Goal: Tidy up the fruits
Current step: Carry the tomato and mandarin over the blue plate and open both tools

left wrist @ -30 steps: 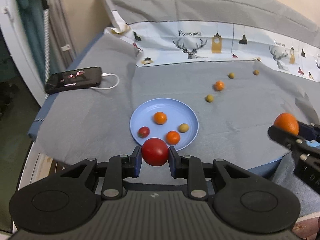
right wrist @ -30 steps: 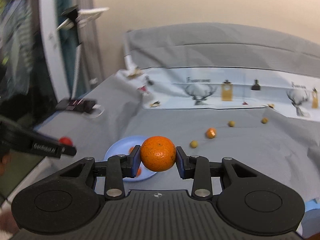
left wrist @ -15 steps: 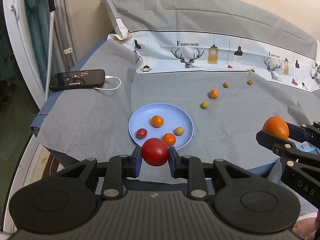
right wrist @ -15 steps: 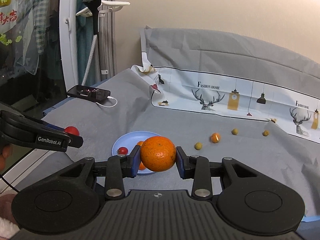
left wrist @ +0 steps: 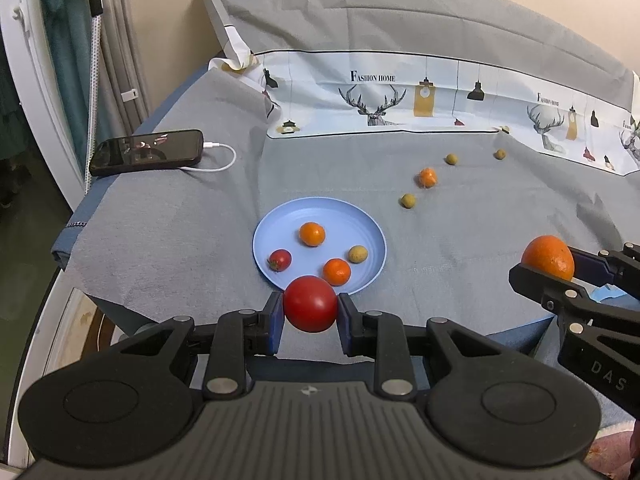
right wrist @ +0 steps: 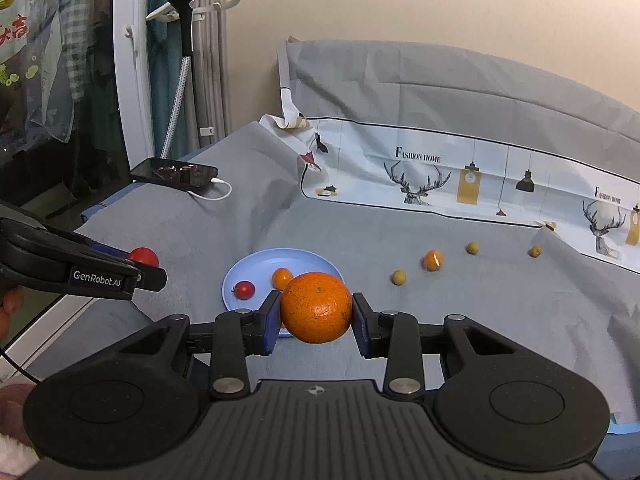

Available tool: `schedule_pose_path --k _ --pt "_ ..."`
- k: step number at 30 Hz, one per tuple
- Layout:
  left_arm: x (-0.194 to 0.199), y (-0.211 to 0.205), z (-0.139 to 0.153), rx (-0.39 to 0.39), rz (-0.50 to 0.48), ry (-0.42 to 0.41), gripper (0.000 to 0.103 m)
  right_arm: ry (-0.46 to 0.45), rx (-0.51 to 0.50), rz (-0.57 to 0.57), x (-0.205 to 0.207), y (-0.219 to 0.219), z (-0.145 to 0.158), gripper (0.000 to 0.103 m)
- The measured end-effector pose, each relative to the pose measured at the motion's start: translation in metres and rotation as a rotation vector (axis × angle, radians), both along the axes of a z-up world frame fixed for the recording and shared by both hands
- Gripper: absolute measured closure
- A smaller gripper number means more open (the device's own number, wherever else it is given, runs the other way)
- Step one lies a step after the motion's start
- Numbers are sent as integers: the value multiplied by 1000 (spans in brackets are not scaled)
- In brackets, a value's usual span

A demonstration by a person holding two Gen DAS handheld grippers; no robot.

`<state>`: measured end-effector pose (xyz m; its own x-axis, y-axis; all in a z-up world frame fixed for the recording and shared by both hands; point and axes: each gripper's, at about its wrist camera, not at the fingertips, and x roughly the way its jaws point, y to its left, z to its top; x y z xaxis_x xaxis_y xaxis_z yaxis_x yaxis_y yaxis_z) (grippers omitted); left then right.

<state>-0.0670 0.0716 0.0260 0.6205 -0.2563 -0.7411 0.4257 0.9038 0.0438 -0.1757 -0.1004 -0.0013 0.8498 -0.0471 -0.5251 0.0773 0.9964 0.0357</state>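
Grey cloth (left wrist: 168, 224) covers a flat surface in the left wrist view, with a printed white sheet (left wrist: 400, 92) showing deer and lamps along the back. A dark phone (left wrist: 146, 158) on a white cable lies at the far left. A round, smooth blue plate (left wrist: 276, 220) holds two small oranges, a cherry tomato and a yellowish berry. Beyond it to the right, loose on the cloth, lie three more berries and another small orange (left wrist: 427, 177). The left gripper (left wrist: 310, 314) is clamped on a glossy red tomato (left wrist: 310, 304), held at the plate's near rim between blue pads. At the right edge, the right gripper (left wrist: 548, 268) holds an orange (left wrist: 548, 258).

From the right wrist view, the right gripper (right wrist: 316, 318) is clamped on the dimpled orange (right wrist: 316, 306), which hides the plate's (right wrist: 256, 264) near right part. The left gripper (right wrist: 140, 270) enters from the left with the tomato (right wrist: 144, 257) at its tip. A person's fingers (right wrist: 12, 304) show at the left edge.
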Motion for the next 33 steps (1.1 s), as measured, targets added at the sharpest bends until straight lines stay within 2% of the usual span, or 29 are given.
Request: schedule_pose_path --k 21,33 --pt "20 -2 -17 5 6 49 72 70 10 -4 19 -2 -11 65" --pt "63 -6 -24 3 26 69 72 119 3 -14 51 -4 -27 65"
